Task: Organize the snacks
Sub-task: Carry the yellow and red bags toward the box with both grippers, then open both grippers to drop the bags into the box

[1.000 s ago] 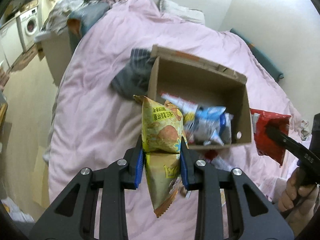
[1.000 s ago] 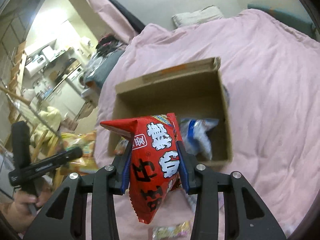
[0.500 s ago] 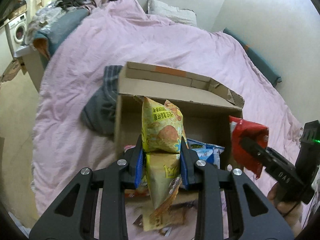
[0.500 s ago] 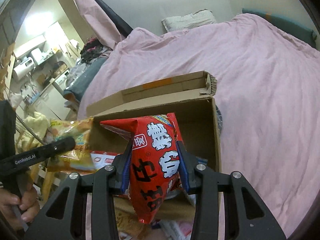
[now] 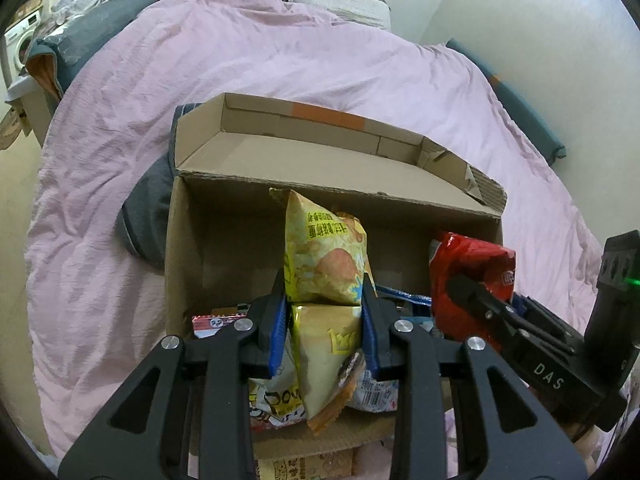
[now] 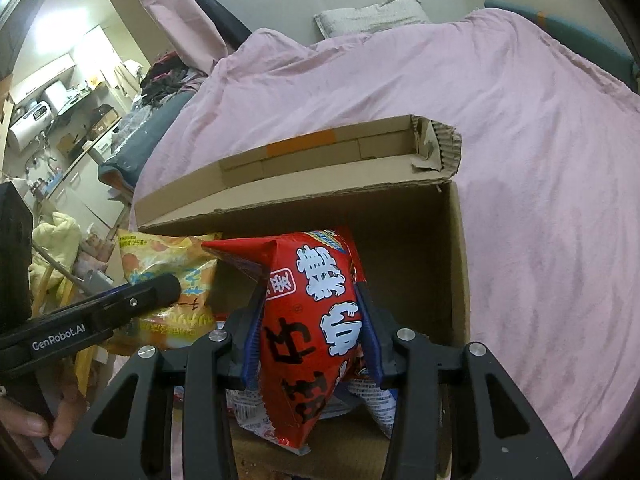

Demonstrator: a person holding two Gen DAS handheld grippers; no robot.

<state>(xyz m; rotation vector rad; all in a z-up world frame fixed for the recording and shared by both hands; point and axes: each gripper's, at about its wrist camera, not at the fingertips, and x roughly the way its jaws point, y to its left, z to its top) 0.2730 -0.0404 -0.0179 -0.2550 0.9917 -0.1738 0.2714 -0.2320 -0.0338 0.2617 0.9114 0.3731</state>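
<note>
yellow snack bag [image 5: 324, 264] stands long axis upright, pinched at its waist between the left gripper [image 5: 325, 312] pads, hanging over the open cardboard box [image 5: 224, 216]. red snack bag [image 6: 316, 320] likewise upright in the right gripper [image 6: 310, 340], jaws just eased wider, pads still against it. both bags above packets already inside; drop lies straight below. pink bedcover [image 5: 120, 120] around.

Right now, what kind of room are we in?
Most likely a bedroom in a small flat. The cardboard box of snacks sits on a bed under a pink duvet, with a pillow at the far wall. Off to one side, a washing machine and a kitchen counter suggest a home.
</note>
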